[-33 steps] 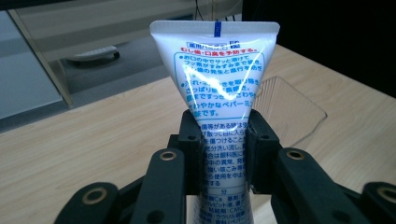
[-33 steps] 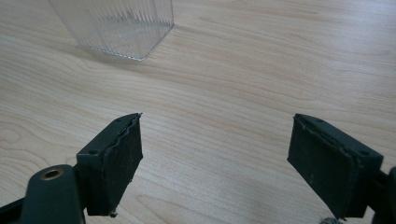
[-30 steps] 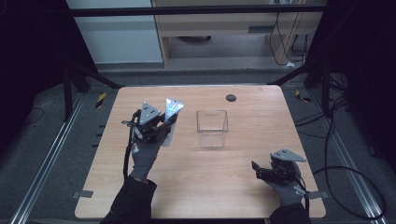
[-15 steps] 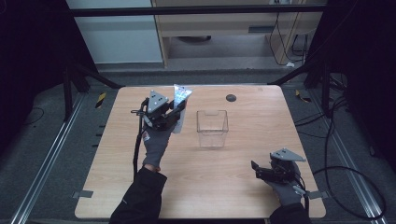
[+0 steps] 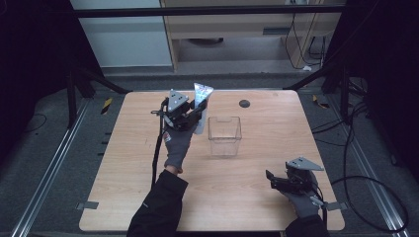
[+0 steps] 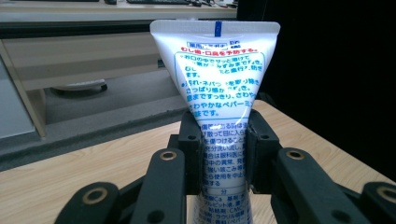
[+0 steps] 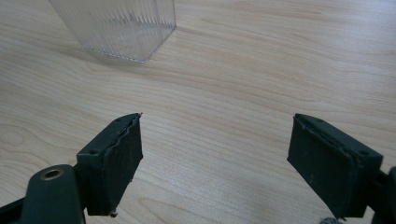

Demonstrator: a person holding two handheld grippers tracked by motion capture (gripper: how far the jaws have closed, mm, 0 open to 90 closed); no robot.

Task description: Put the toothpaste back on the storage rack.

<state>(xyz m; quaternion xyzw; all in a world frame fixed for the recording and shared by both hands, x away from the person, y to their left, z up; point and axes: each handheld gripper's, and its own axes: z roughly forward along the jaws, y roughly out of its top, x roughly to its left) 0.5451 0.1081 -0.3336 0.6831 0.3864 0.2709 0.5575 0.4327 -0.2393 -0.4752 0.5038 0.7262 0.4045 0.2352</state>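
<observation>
A white toothpaste tube point(image 5: 201, 101) with blue and red print stands upright in my left gripper point(image 5: 195, 114), crimped end up, just left of the clear ribbed plastic box point(image 5: 225, 136). In the left gripper view both black jaws press on the tube point(image 6: 219, 107) at its lower half; my left gripper point(image 6: 223, 156) is shut on it. My right gripper point(image 5: 271, 178) rests low near the table's front right, jaws wide apart. In the right gripper view nothing lies between its pads point(image 7: 116, 158), and my right gripper point(image 7: 215, 163) faces the box's base point(image 7: 119, 28).
A small dark round disc point(image 5: 244, 103) lies on the wooden table point(image 5: 123, 187) near its far edge, behind the box. A black cable hangs from the left gripper down along the sleeve. Dark frame bars and floor rails surround the table.
My left gripper has carried the tube to the right and farther from me, ending close beside the clear box. The right gripper has stayed where it was.
</observation>
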